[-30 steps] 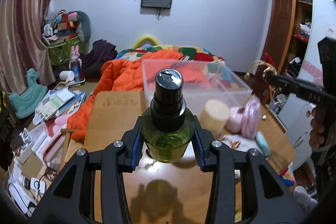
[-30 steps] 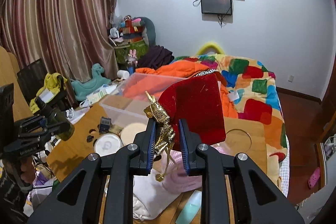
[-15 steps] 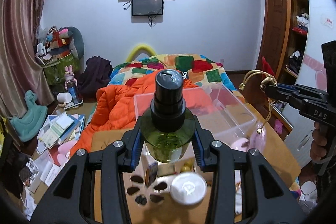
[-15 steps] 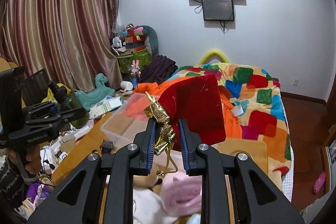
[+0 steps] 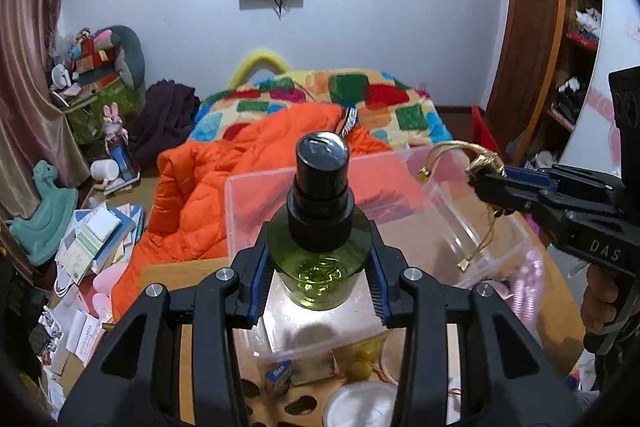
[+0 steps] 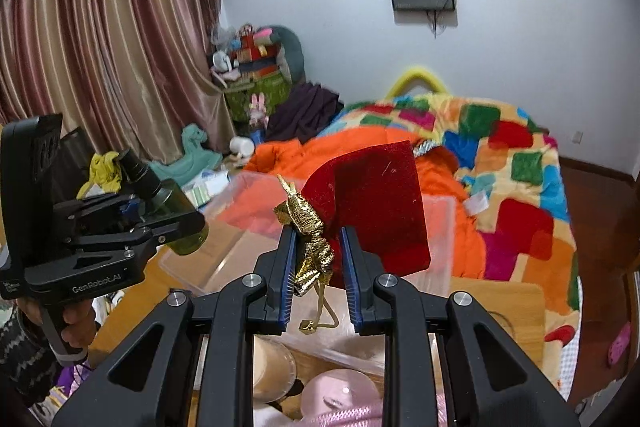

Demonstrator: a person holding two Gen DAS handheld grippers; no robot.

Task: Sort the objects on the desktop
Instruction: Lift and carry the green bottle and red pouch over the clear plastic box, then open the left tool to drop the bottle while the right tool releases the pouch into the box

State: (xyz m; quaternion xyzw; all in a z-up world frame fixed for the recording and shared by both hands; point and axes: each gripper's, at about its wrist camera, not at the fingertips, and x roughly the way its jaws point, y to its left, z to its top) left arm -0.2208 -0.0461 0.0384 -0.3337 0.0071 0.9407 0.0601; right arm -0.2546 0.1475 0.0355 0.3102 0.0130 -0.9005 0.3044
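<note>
Wooden desk [image 5: 160, 277] carries a clear bin [image 5: 256, 187]; an orange quilt [image 5: 192, 199] lies at eleven o'clock. Left gripper [image 5: 319, 267] pinches a green bottle [image 5: 319, 259], right gripper [image 6: 316, 259] a red pouch [image 6: 376, 211].

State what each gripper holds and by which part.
Left gripper clamps the green spray bottle by its body sides. Right gripper pinches the red pouch at its gold-tied neck.

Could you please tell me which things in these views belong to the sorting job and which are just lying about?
Part of the job:
- green spray bottle, gripped in the left tool
- red velvet pouch with gold tie, gripped in the right tool
- clear plastic bin

Just lying about:
- orange jacket
- patchwork blanket
- teal rocking horse
</note>
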